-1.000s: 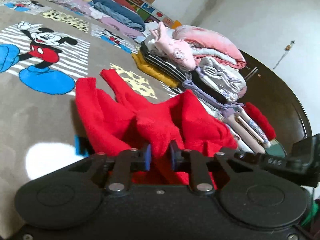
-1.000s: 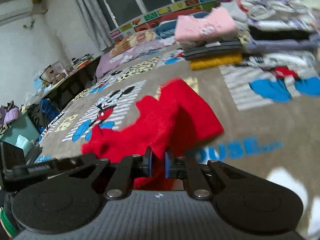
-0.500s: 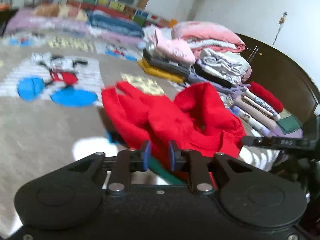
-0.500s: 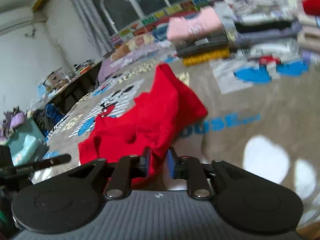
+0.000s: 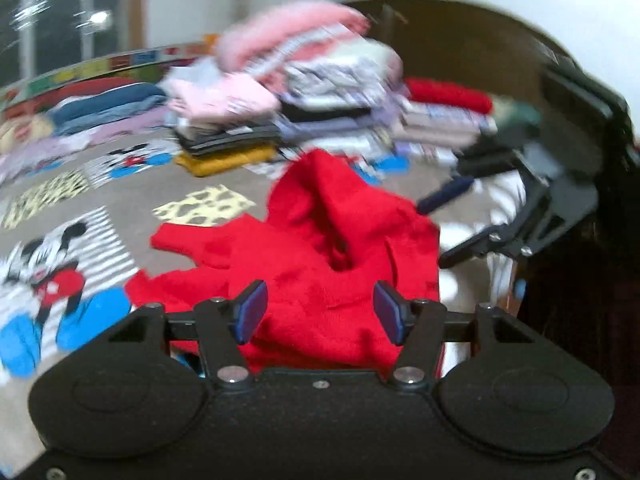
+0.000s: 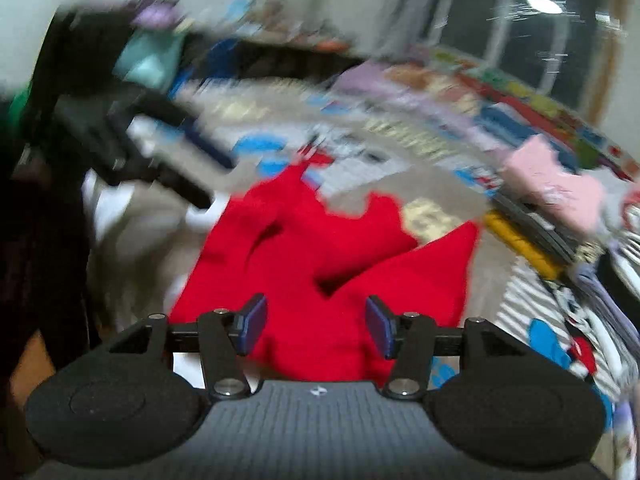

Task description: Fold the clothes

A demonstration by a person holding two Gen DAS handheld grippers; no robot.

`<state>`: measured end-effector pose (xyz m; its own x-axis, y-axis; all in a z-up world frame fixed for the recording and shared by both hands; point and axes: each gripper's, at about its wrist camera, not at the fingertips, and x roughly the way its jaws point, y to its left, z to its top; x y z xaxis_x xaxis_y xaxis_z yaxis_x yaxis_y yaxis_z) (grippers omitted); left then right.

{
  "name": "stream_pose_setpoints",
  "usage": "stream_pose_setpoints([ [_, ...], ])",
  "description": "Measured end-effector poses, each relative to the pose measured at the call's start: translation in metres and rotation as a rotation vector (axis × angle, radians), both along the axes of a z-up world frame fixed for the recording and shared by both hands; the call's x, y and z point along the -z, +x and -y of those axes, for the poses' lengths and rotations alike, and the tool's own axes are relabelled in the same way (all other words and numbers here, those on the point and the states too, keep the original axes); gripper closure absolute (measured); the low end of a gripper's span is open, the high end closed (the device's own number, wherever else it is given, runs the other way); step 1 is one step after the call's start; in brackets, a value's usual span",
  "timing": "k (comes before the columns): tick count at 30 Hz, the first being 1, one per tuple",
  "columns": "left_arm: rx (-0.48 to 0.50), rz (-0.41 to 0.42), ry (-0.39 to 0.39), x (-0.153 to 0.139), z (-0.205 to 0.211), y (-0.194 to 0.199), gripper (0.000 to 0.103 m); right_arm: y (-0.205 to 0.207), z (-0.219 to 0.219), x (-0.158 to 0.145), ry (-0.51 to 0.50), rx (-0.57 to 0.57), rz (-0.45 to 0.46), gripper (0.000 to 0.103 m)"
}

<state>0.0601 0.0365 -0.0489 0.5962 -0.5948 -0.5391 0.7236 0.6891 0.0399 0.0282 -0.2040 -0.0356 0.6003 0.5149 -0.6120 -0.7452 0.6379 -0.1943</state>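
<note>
A red garment (image 5: 320,240) lies crumpled on the grey cartoon-print blanket (image 5: 80,216), just ahead of both grippers. My left gripper (image 5: 320,312) is open, its blue pads spread wide with only the cloth lying behind them. In the right wrist view the same red garment (image 6: 320,248) is bunched with loose points sticking up, and my right gripper (image 6: 316,324) is open over its near edge. The other gripper shows as a dark blurred shape at the right of the left view (image 5: 520,216) and at the left of the right view (image 6: 132,140). Both views are motion-blurred.
Stacks of folded clothes (image 5: 312,92) line the far side of the blanket, with a yellow piece (image 5: 228,158) lowest and a pink one on top (image 6: 556,184). A dark wooden headboard (image 5: 500,48) curves behind them. A window (image 6: 520,20) is beyond the bed.
Both grippers have gone from shut on the red garment to open, letting it drop onto the blanket. Both cameras have swung, and the views are now blurred.
</note>
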Motion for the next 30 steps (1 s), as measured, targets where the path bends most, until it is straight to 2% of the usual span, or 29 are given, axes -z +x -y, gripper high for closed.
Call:
stream_pose_setpoints([
  [1,0.025,-0.003,0.030,0.001,0.005,0.005,0.045,0.004,-0.002,0.003,-0.028,-0.013,-0.013,0.048],
  [4,0.088,-0.042,0.069,0.006,0.010,0.020,0.046,0.012,-0.001,0.011,-0.025,-0.024,-0.060,0.048],
  [10,0.191,-0.135,0.171,0.020,0.024,0.050,0.046,0.026,0.011,0.019,0.046,-0.048,-0.162,0.045],
  [15,0.222,-0.213,0.143,0.025,0.018,0.062,0.046,0.031,0.017,0.030,0.046,-0.078,-0.197,0.044],
  [16,0.224,-0.225,0.131,0.026,0.016,0.062,0.052,0.033,0.019,0.031,0.051,-0.081,-0.204,0.043],
  [17,0.234,-0.226,0.124,0.026,0.014,0.060,0.067,0.036,0.021,0.032,0.056,-0.083,-0.210,0.042],
  [19,0.255,-0.181,0.146,0.023,0.015,0.045,0.087,0.038,0.025,0.033,0.064,-0.089,-0.217,0.039],
  [20,0.269,-0.150,0.174,0.022,0.017,0.035,0.091,0.039,0.026,0.033,0.065,-0.092,-0.215,0.039],
  [22,0.294,-0.091,0.216,0.020,0.021,0.015,0.091,0.043,0.025,0.033,0.061,-0.108,-0.210,0.038],
  [27,0.310,-0.016,0.263,0.021,0.024,-0.021,0.091,0.036,0.017,0.034,0.000,-0.202,-0.201,0.039],
  [29,0.309,0.006,0.278,0.023,0.025,-0.031,0.091,0.032,0.014,0.037,-0.035,-0.229,-0.194,0.043],
  [30,0.299,0.008,0.280,0.025,0.026,-0.030,0.091,0.029,0.012,0.039,-0.052,-0.243,-0.191,0.055],
])
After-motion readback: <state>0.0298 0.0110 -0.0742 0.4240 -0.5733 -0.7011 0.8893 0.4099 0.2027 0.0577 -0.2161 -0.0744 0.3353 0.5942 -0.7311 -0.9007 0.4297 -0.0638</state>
